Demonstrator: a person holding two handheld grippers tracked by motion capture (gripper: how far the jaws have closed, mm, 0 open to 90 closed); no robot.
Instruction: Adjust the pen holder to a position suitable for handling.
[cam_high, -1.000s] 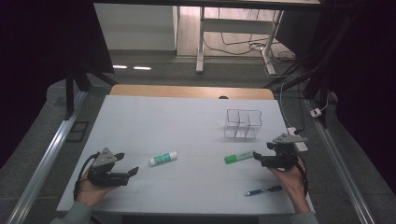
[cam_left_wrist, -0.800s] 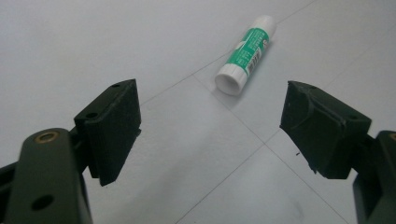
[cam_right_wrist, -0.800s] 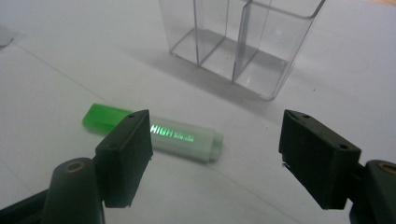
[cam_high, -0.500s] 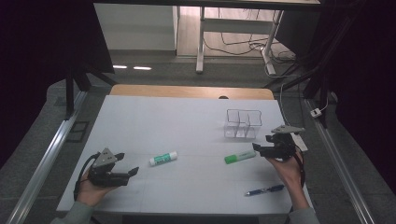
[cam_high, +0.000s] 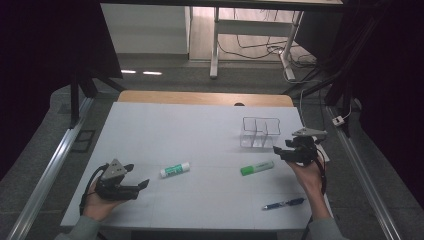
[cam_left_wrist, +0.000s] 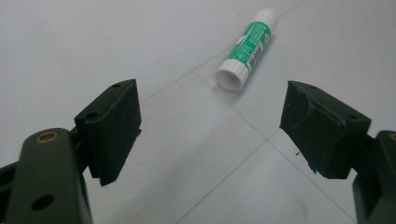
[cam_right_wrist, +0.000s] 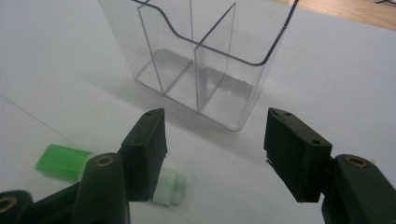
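High view: white table (cam_high: 200, 130) evenly lit from above, surroundings left and right nearly black, far floor brighter with two small glare spots. Image soft, low detail, mild noise. Left gripper view: bright, flat light, faint shadow under glue stick (cam_left_wrist: 246, 49), near jaws slightly soft. Right gripper view: clear organizer (cam_right_wrist: 205, 60) throws soft grey shadow toward the near side, weak reflections on its walls; green highlighter (cam_right_wrist: 65, 161) blurred; slight edge distortion.

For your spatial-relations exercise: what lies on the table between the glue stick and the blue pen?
In the high view, the green highlighter lies between the glue stick and the blue pen, though nearer the pen's side; otherwise bare white table.
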